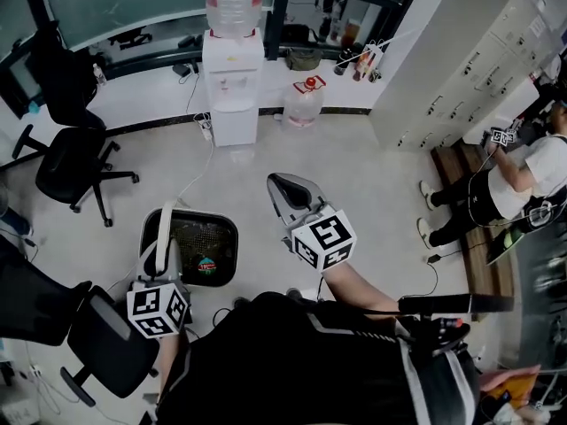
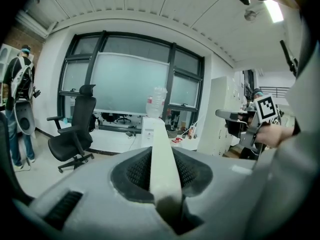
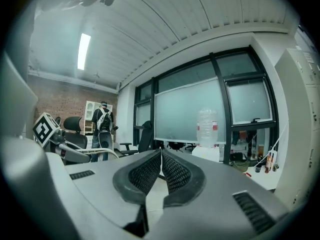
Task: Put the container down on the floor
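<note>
The container (image 1: 202, 248) is a black mesh bin with a small coloured thing inside, low over the pale floor at the head view's lower left. Its white strap handle (image 1: 163, 234) arches up from its left rim. My left gripper (image 1: 163, 257) is shut on that handle; in the left gripper view the white handle (image 2: 165, 184) runs straight between the dark pads of the left gripper (image 2: 161, 153). Whether the bin's bottom touches the floor I cannot tell. My right gripper (image 1: 280, 186) hovers to the bin's right, shut and empty, and the right gripper (image 3: 161, 156) shows its pads closed together.
A white water dispenser (image 1: 233, 87) and a spare water bottle (image 1: 303, 103) stand at the far wall. Black office chairs (image 1: 75, 162) sit at the left, one (image 1: 106, 343) close by my left side. White lockers (image 1: 452, 69) and a person (image 1: 532, 175) are at the right.
</note>
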A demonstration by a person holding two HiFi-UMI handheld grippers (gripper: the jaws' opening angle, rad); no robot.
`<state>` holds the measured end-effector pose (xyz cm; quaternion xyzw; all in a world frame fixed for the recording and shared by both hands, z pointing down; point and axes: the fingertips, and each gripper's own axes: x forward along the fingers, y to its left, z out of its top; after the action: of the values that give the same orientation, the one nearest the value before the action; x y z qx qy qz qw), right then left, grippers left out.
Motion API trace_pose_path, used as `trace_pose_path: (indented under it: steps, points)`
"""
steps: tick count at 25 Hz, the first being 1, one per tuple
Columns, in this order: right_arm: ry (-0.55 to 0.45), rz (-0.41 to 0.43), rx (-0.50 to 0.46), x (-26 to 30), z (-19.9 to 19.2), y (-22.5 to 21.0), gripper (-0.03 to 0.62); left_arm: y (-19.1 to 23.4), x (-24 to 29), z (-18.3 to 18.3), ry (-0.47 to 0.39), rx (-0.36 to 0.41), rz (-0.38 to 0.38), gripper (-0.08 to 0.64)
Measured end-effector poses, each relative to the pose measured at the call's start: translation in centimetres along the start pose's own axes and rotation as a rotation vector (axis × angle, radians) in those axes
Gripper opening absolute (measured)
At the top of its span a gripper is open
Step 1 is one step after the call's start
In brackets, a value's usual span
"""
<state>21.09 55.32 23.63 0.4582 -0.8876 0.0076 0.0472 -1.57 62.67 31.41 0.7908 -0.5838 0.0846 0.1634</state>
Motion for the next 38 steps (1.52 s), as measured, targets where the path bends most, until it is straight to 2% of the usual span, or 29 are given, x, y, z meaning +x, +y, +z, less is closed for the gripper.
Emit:
trace_pose_path:
  steps: [8, 15, 27, 33, 38]
  points:
    - [0.034, 0.034, -0.014, 3.5, -1.1, 2.5, 0.008, 3.4, 0.8, 0.2, 0.015, 0.037, -0.027, 0.084]
    - [0.036, 0.089, -0.033, 8.3, -1.2, 1.2, 0.008, 5.4, 4.5, 0.9, 0.025, 0.025, -0.015, 0.084]
    - [-0.004, 0.228, -0.034, 17.9, 1.0, -6.0, 0.008, 6.4, 14.1, 5.6, 0.023, -0.033, 0.078, 0.084]
    - [-0.02, 0.246, -0.002, 20.7, 0.8, -10.4, 0.008, 6.5, 18.5, 7.8, 0.03, -0.019, 0.111, 0.084]
    - [-0.016, 0.245, 0.001, 22.8, 0.5, -14.0, 0.008, 6.8, 21.9, 8.7, 0.035, -0.037, 0.128, 0.084]
